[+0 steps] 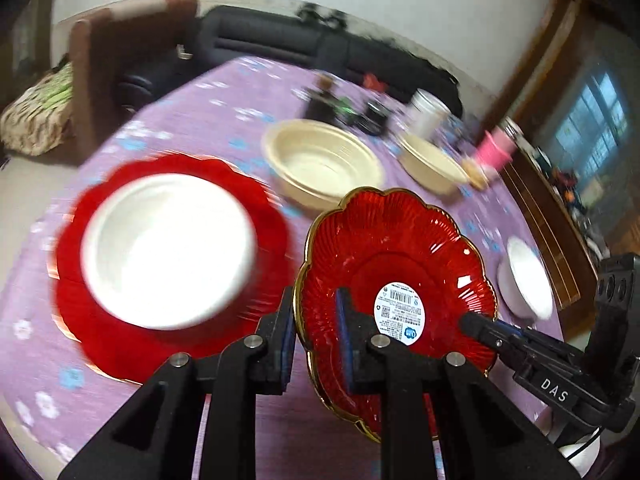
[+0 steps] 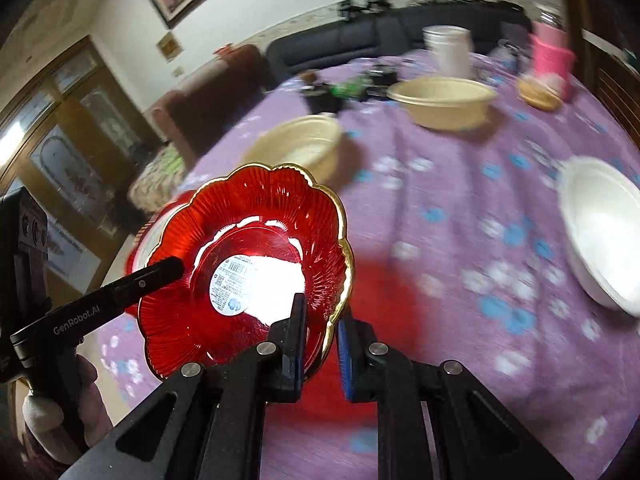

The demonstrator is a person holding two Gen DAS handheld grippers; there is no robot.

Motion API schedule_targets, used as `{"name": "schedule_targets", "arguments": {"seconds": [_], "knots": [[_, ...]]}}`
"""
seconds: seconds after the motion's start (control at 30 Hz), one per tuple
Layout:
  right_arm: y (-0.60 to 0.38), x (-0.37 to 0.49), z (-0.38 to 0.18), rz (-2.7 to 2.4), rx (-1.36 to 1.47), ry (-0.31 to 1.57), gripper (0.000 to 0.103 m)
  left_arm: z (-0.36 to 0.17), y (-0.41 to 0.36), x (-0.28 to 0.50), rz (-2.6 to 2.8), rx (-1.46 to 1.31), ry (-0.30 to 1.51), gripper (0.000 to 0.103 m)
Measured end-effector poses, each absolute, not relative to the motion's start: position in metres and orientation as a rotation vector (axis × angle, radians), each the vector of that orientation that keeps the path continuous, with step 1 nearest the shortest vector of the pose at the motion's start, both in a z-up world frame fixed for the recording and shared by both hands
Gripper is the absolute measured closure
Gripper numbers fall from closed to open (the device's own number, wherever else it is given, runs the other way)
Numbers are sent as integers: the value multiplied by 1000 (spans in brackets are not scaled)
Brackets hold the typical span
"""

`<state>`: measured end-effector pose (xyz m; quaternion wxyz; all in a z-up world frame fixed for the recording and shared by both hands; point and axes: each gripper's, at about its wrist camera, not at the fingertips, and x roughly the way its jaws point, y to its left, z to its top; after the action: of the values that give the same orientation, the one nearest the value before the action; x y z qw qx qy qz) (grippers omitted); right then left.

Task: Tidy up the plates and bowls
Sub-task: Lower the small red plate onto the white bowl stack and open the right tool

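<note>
A red glass flower-shaped plate (image 1: 400, 264) with a gold rim and a round white label is held up above the table; it also shows in the right wrist view (image 2: 248, 240). My left gripper (image 1: 316, 336) is shut on its left rim. My right gripper (image 2: 322, 340) is shut on its right rim. A second red plate (image 1: 256, 208) lies on the table at the left with a white bowl (image 1: 168, 248) in it. Two cream bowls (image 1: 324, 160) (image 1: 432, 164) stand further back. Another white bowl (image 1: 528, 276) (image 2: 604, 232) stands at the right.
The round table has a purple flowered cloth (image 2: 440, 208). At its far side stand a white jar (image 2: 448, 52), a pink cup (image 2: 552, 56), a small dish (image 2: 538, 94) and dark clutter (image 2: 348, 84). A brown chair (image 1: 120, 68) and dark sofa (image 1: 280, 40) stand beyond.
</note>
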<state>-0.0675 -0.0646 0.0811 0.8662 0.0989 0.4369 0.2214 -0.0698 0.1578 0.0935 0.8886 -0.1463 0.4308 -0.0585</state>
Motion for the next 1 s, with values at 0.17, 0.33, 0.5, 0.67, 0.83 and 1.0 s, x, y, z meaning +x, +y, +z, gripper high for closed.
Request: {"name": "schedule_targets", "arguments": {"seconds": [0.17, 0.33, 0.5, 0.67, 0.83, 1.0], "knots": [[-1, -47, 91, 538, 147, 902, 87, 99, 217, -66, -5, -342, 870, 86], [57, -22, 88, 586, 100, 918, 87, 92, 262, -59, 94, -361, 878, 86], [97, -3, 82, 601, 47, 939, 87, 77, 292, -45, 162, -369, 900, 85], [116, 10, 71, 585, 16, 965, 87, 63, 301, -33, 171, -376, 932, 85], [116, 13, 68, 565, -1, 961, 86, 62, 296, -32, 167, -339, 928, 84], [116, 10, 69, 547, -23, 942, 83, 62, 293, -34, 155, -340, 930, 81]]}}
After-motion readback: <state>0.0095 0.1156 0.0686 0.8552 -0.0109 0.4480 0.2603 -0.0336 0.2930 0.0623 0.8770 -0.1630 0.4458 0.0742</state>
